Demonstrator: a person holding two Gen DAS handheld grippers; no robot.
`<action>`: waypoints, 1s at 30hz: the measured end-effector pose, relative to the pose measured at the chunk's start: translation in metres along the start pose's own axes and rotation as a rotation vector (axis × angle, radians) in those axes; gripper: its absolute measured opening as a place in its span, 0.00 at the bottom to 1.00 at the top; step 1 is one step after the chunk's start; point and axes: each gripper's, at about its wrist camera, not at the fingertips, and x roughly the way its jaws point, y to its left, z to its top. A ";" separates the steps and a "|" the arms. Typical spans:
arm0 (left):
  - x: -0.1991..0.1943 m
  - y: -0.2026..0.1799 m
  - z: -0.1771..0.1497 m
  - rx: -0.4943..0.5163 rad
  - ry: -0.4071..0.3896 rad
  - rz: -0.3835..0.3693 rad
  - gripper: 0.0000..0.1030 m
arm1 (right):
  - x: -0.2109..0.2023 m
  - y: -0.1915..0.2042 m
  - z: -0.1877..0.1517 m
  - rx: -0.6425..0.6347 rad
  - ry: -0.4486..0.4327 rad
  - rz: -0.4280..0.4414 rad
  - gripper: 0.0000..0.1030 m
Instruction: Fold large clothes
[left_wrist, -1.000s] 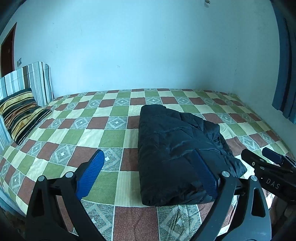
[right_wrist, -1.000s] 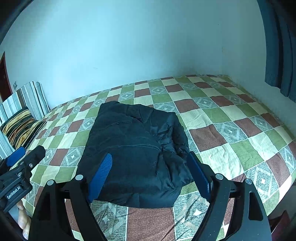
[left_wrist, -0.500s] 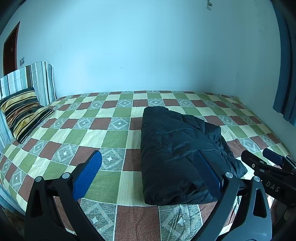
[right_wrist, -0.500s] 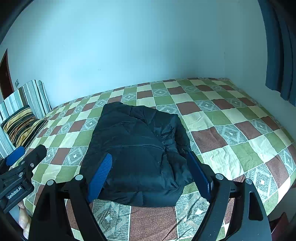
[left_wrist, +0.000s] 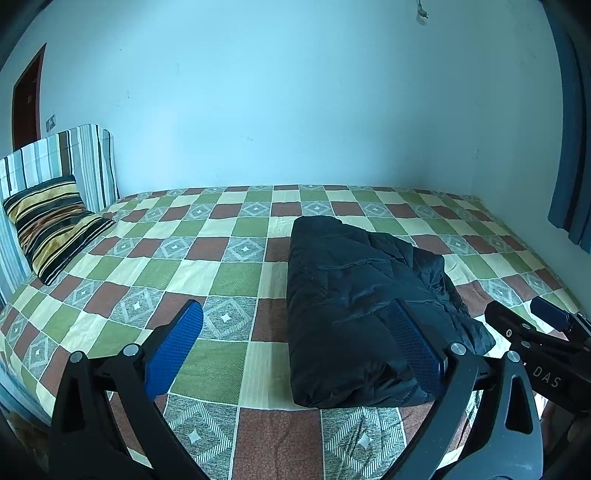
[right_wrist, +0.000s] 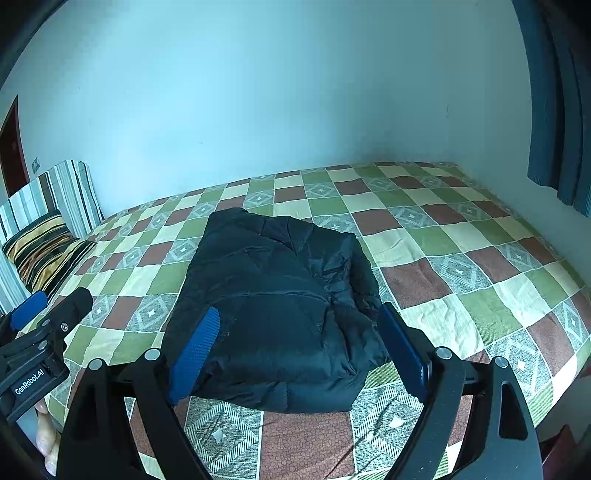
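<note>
Now both tools have just been opening wider, left tool (left_wrist: 295, 347) and right tool (right_wrist: 299, 350) empty, above the folded black jacket (right_wrist: 280, 302), unmoved on the bed (left_wrist: 147, 266).

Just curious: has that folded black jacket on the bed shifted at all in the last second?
No. The black jacket covers the same squares of the checked bedspread as before; only the cameras tilted slightly.

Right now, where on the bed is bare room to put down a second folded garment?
Free: the checked bedspread between the striped pillow and the folded black jacket, and the stretch from the jacket towards the curtain. Crowded only at the jacket.
</note>
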 end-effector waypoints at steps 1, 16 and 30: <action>-0.001 0.000 0.000 0.001 -0.002 0.001 0.97 | -0.001 0.001 0.000 -0.001 -0.002 0.001 0.83; -0.013 0.001 -0.001 0.007 -0.025 0.026 0.97 | -0.011 0.004 -0.002 -0.009 -0.014 0.010 0.83; -0.017 -0.005 -0.004 0.029 -0.036 0.034 0.98 | -0.012 0.004 -0.003 -0.010 -0.010 0.011 0.83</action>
